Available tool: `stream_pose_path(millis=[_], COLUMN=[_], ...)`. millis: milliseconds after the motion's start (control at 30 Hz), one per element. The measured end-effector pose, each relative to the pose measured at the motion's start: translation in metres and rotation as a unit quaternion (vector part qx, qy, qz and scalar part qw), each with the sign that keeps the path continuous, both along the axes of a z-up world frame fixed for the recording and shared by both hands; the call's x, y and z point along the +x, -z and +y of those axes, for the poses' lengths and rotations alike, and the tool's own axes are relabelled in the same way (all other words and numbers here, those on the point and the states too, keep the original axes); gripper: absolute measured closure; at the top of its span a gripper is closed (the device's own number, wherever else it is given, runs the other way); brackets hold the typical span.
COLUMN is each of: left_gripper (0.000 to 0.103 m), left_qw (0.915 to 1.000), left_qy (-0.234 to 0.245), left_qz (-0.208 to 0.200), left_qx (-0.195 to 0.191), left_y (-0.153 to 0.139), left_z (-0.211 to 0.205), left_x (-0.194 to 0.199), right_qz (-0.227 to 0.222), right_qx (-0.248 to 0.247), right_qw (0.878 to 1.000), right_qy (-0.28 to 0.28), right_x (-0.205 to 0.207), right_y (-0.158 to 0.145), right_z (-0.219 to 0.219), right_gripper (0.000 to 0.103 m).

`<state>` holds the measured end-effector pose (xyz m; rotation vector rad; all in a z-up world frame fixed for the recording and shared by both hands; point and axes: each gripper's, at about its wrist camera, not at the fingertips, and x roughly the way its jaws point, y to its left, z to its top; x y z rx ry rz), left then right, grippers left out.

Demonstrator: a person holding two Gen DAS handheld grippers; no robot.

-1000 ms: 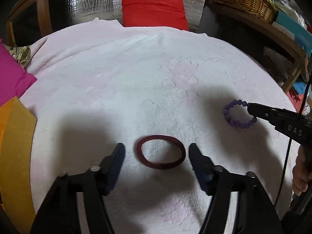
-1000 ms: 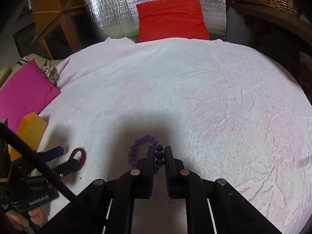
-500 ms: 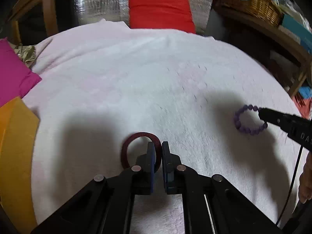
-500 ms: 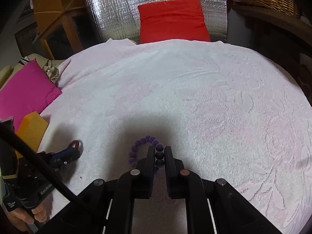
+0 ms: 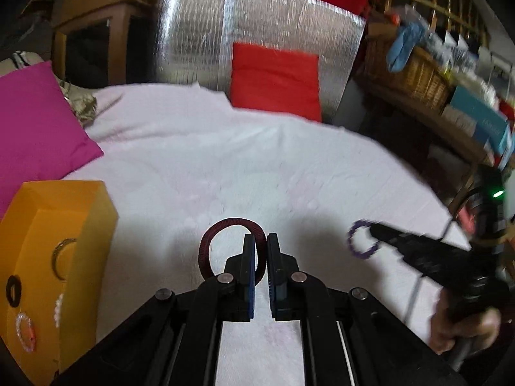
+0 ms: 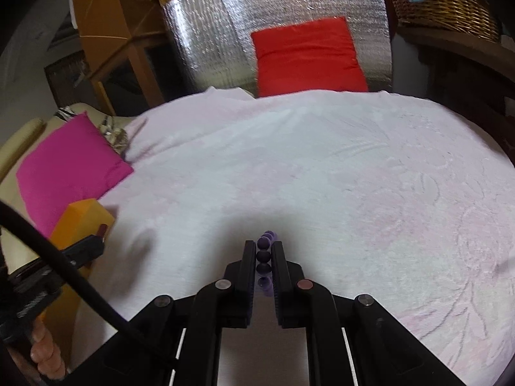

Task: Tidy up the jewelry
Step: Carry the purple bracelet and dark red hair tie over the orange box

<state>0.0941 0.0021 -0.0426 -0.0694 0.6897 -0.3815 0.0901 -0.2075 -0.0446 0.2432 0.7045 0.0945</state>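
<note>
My left gripper (image 5: 261,241) is shut on a dark red bangle (image 5: 222,228) and holds it above the white bedspread (image 5: 257,167). My right gripper (image 6: 264,251) is shut on a purple bead bracelet (image 6: 264,241), seen edge-on; it also shows in the left wrist view (image 5: 357,241). An orange jewelry box (image 5: 48,257) stands at the left with a gold bangle (image 5: 59,257), a black ring (image 5: 13,291) and bead bracelets (image 5: 25,334) inside. The box also shows in the right wrist view (image 6: 83,222).
A magenta cushion (image 5: 35,128) lies at the left, a red cushion (image 5: 273,77) at the back against a silver foil panel (image 5: 206,29). A wicker basket (image 5: 412,70) sits on a wooden shelf at the right.
My left gripper closed on the dark red bangle and lifted it off the bedspread toward the orange box. My right gripper lifted the purple bracelet, which now hangs edge-on.
</note>
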Motion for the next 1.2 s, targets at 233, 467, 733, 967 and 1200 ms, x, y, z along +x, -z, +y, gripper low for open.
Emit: stream_pose_path(millis=[233,467,733,967,1200], left_gripper=[0.096,0.096,0.096,0.096,0.096], left_qw=[0.9971,0.9881,0.9745,0.9674,0.9610], left_qy=[-0.064,-0.136,-0.198,-0.232,-0.258], left_qz=[-0.038,-0.046,-0.047,-0.051,-0.052], left_qx=[0.012,0.054,0.094,0.089,0.086], left_y=[-0.021,-0.026,-0.030,-0.035,-0.039], left_z=[0.023,0.065,0.124,0.163,0.193], left_x=[-0.040,-0.078,-0.108,-0.126,-0.141], right_qz=[-0.029,-0.046,-0.065,-0.066,-0.047], right_qx=[0.021,0.039,0.066,0.067,0.041], right_qw=[0.999,0.996,0.990,0.984,0.977], right_qy=[-0.035,-0.069,-0.110,-0.154,-0.202], right_x=[-0.015,-0.031,-0.060,-0.086,-0.100], right_y=[-0.013,-0.019,-0.037,-0.060,-0.078], right_z=[0.033,0.061,0.103,0.154,0.213], right_gripper=[0.092,0.092,0.092,0.092,0.092])
